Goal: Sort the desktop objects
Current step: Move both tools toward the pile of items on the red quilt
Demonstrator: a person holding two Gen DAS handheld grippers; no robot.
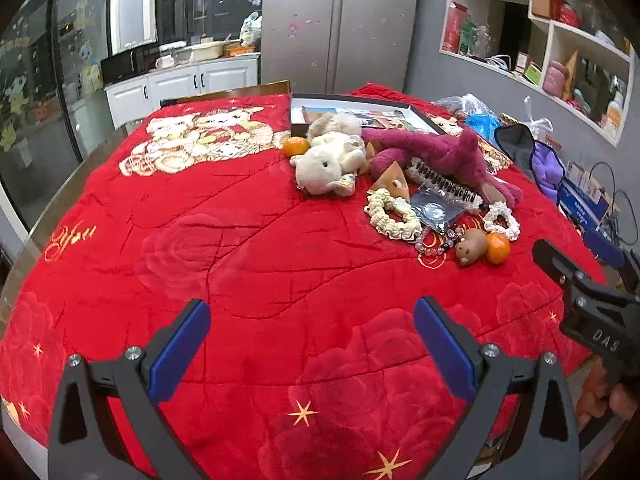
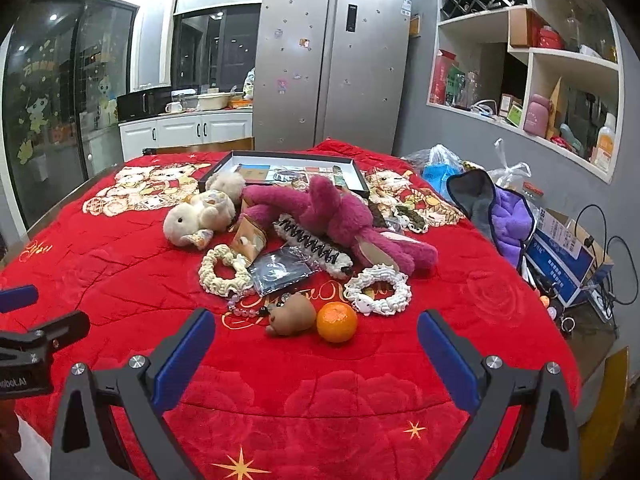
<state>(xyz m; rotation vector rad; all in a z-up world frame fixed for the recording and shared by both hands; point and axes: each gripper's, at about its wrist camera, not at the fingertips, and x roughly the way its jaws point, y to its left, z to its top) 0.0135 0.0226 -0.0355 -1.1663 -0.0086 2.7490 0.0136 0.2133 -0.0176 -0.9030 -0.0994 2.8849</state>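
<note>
Toy pile [image 2: 304, 240] beyond bare red blanket [image 2: 304, 400]

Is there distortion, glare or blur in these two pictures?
Left wrist view: strong fisheye bending, the shelf curves, corners are black, the fridge looks soft. Right wrist view: same bending, lamp reflections on the dark glass door, the orange is fairly sharp; no clear motion blur in either.

Magenta plush [image 2: 340, 216], cream plush [image 2: 196, 216], tangerine [image 2: 337, 322] clustered on red blanket [image 2: 120, 280]
</note>
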